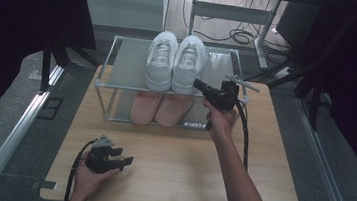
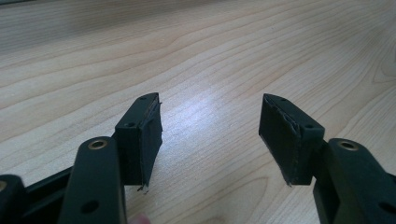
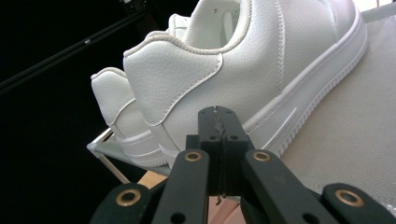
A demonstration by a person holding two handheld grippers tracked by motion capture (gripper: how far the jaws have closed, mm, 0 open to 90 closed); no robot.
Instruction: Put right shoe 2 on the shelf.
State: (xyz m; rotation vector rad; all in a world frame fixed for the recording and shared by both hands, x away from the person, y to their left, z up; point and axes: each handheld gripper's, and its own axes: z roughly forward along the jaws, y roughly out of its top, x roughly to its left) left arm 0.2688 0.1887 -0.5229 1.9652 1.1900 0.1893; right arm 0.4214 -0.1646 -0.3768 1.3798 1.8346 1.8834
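While the left tool gapes empty, the right tool, pressed closed on nothing, nears clean white leather sneakers.

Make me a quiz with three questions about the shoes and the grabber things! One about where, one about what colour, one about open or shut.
1. Where do the white sneakers sit?
A. on the top shelf of the rack
B. on the bare wooden table
C. on the floor

2. What colour are the slippers on the lower shelf?
A. blue
B. pink
C. black

3. How do the jaws of the left gripper stand?
A. shut tight together
B. shut on a slipper
C. wide apart with nothing between them

Answers:
1 A: the high view shows the pair side by side on the rack's top shelf.
2 B: both look pink through the rack's front.
3 C: the left gripper view shows bare wood in the wide gap between the jaws, while the right gripper, up by a sneaker's heel, has its jaws pressed together.
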